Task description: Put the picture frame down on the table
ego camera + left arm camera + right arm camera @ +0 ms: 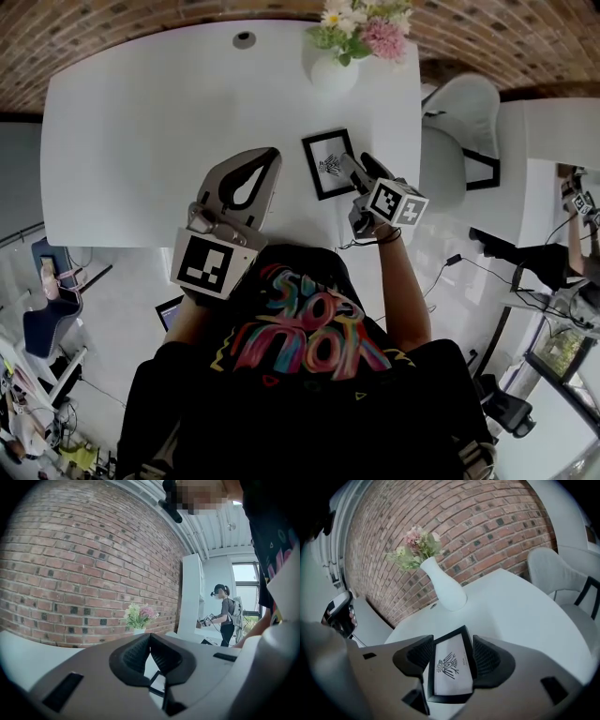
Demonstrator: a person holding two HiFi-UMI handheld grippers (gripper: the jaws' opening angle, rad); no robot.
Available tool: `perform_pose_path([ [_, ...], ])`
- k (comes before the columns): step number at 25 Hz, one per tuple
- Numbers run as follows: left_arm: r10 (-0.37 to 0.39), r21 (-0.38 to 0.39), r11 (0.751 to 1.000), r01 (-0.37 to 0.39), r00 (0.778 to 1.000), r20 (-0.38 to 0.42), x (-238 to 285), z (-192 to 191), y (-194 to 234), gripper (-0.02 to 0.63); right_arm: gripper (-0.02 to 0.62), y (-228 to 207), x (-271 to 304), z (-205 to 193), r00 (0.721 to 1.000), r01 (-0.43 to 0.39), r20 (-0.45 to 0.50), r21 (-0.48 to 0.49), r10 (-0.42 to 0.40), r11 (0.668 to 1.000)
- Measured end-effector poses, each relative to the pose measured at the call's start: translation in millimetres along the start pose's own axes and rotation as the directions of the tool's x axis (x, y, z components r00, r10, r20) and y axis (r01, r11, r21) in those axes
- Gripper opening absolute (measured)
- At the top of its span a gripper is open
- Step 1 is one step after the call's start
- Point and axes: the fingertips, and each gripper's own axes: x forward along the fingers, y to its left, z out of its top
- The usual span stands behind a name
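On the white table (141,141), the picture frame (328,164) is laid flat, face up, near the vase of flowers (335,71). The right gripper (361,167) is held at the frame's near right corner. Its jaws are spread wide, and the frame is seen in the gap between them, though contact with the pads cannot be judged. The left gripper (270,159) is held to the left of the frame, its jaws pressed together on nothing.
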Motion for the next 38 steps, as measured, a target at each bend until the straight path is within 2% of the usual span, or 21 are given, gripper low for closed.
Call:
perform_pose_path([
  [3,-0.003,0.005,1.0,0.003,1.0,0.014,-6,5,-1,0.025,0.264,21,-9,11,0.999,-0.039,0.026,-0.023,0.04,0.999],
  [6,-0.005,0.015,1.0,0.005,0.999,0.034,-14,11,-4,0.025,0.205,54,-20,19,0.991,-0.121,0.044,-0.041,0.123,0.992],
  [9,-0.003,0.026,1.0,0.001,0.998,0.059,-29,19,-4,0.025,0.184,93,-32,27,0.977,-0.195,0.075,-0.067,0.2,0.978],
  [14,0.005,0.039,0.999,-0.008,0.996,0.086,-37,28,-2,0.025,0.146,152,-52,41,0.942,-0.304,0.101,-0.151,0.321,0.941],
  [19,0.019,0.05,0.998,-0.025,0.993,0.112,-48,40,0,0.025,0.118,206,-78,57,0.91,-0.346,0.127,-0.29,0.395,0.892],
  [24,0.022,0.061,0.998,-0.029,0.992,0.122,-52,45,-1,0.025,0.081,243,-101,73,0.886,-0.315,0.168,-0.465,0.432,0.827],
  [30,0.011,0.063,0.998,-0.019,0.992,0.128,-55,49,-2,0.025,0.034,261,-125,88,0.882,-0.168,0.249,-0.629,0.401,0.759],
  [32,0.01,0.059,0.998,-0.017,0.991,0.131,-56,49,-3,0.025,0.023,261,-132,90,0.879,-0.123,0.283,-0.644,0.385,0.755],
  [35,0.006,0.06,0.998,-0.014,0.991,0.134,-57,50,-3,0.025,0.023,257,-142,92,0.866,-0.097,0.329,-0.627,0.376,0.773],
  [38,0.004,0.058,0.998,-0.012,0.991,0.133,-58,51,-4,0.025,0.021,251,-147,90,0.865,-0.077,0.348,-0.618,0.361,0.782],
])
